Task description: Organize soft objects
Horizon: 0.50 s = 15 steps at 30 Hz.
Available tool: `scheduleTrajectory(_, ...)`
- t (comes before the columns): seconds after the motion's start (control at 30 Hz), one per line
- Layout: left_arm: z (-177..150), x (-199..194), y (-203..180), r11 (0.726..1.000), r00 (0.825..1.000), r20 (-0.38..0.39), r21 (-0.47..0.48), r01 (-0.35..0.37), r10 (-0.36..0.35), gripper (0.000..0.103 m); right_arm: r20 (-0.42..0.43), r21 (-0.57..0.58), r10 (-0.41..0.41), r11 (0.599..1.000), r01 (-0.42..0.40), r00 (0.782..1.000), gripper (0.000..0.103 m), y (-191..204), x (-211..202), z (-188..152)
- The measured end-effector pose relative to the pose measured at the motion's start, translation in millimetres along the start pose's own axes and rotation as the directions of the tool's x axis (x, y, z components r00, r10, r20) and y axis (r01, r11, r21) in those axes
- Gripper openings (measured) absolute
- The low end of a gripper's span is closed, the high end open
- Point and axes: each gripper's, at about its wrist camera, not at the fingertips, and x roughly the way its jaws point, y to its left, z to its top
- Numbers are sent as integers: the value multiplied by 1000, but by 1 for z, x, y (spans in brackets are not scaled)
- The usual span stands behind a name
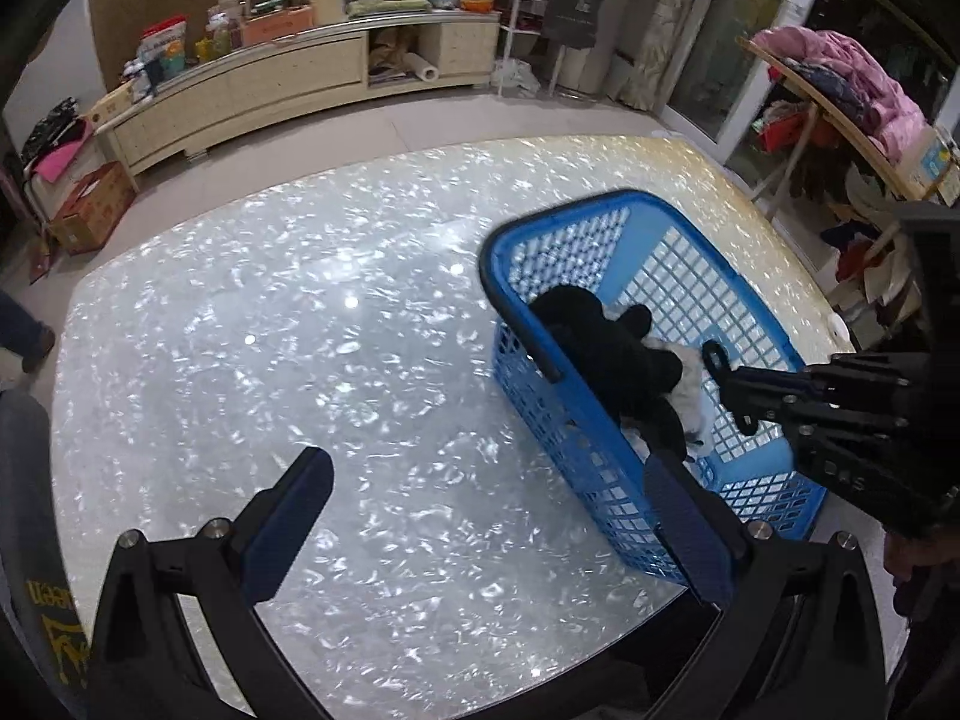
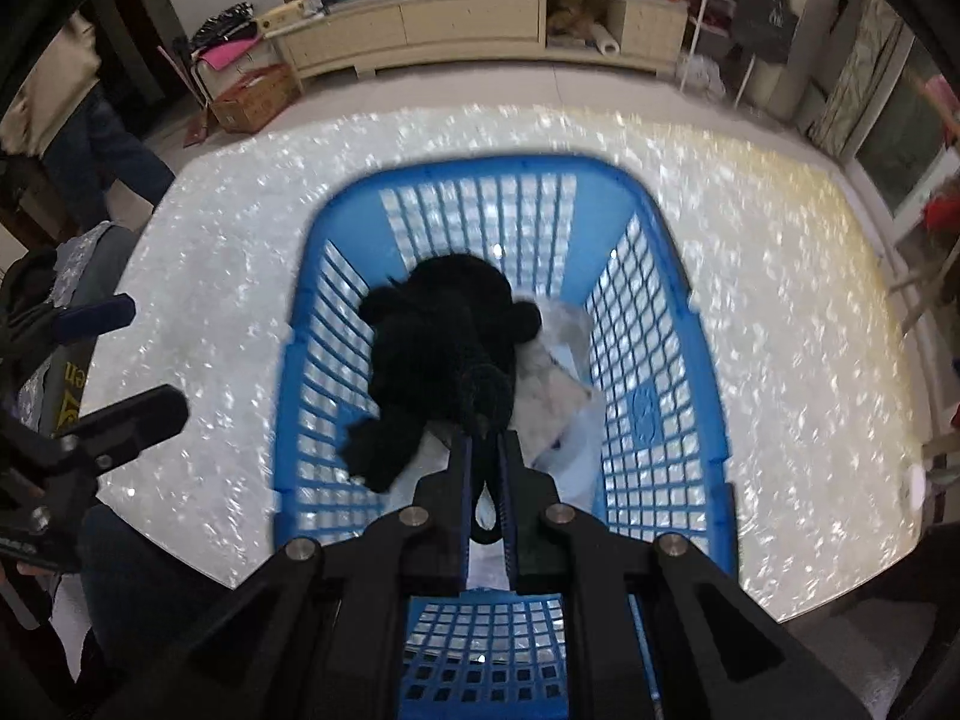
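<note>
Inside blue basket (image 2: 654,324): black plush (image 2: 438,330), white cloth (image 2: 558,396); R gripper (image 2: 485,450) pinching plush; L gripper (image 1: 486,498) spread.

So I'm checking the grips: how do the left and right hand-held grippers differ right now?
The left hand-held gripper is open and empty over the table; the right hand-held gripper is shut on the black plush toy. The left is beside the blue basket; the right is over it. Both are black and point steeply down.

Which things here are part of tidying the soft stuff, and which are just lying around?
Job:
blue basket
black plush toy
white soft item
right tongs, shut on the plush
left tongs, open

Lying about:
low cabinet
cardboard box
pink clothes
</note>
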Motion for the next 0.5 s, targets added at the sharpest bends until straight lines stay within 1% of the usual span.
scheduleTrajectory(0.07, -2, 6, -4, 1000, 1000, -2, 10, 9, -9, 103, -16, 9, -1, 1000, 1, 1000, 8, -4, 12, -5)
scheduleTrajectory(0.13, -3, 11, -7, 1000, 1000, -3, 11, 3, -3, 103, -26, 12, -18, 1000, 18, 999, 8, -8, 21, -7)
scheduleTrajectory(0.23, -3, 17, -6, 1000, 1000, 2, -19, -4, 4, 102, -35, 18, -12, 1000, 13, 999, 8, -7, 28, -10)
scheduleTrajectory(0.27, -4, 18, -5, 999, 1000, 5, -38, -5, 6, 102, -35, 19, -13, 1000, 14, 999, 10, -7, 30, -11)
scheduleTrajectory(0.33, -7, 20, -1, 997, 1000, 16, -76, -1, 2, 102, -31, 21, -30, 999, 31, 999, 18, -6, 33, -14)
scheduleTrajectory(0.37, -9, 21, 1, 996, 1000, 23, -87, -9, 11, 102, -24, 22, -30, 999, 31, 999, 24, -6, 33, -16)
scheduleTrajectory(0.43, -12, 21, 3, 995, 999, 29, -90, -36, 39, 102, -15, 25, -29, 999, 29, 999, 32, -4, 31, -20)
scheduleTrajectory(0.47, -14, 18, 3, 995, 998, 36, -88, -47, 50, 102, -2, 28, -28, 999, 28, 1000, 43, -3, 28, -23)
scheduleTrajectory(0.5, -16, 17, 4, 995, 998, 39, -88, -46, 49, 102, 10, 30, -26, 999, 26, 1000, 57, -1, 27, -25)
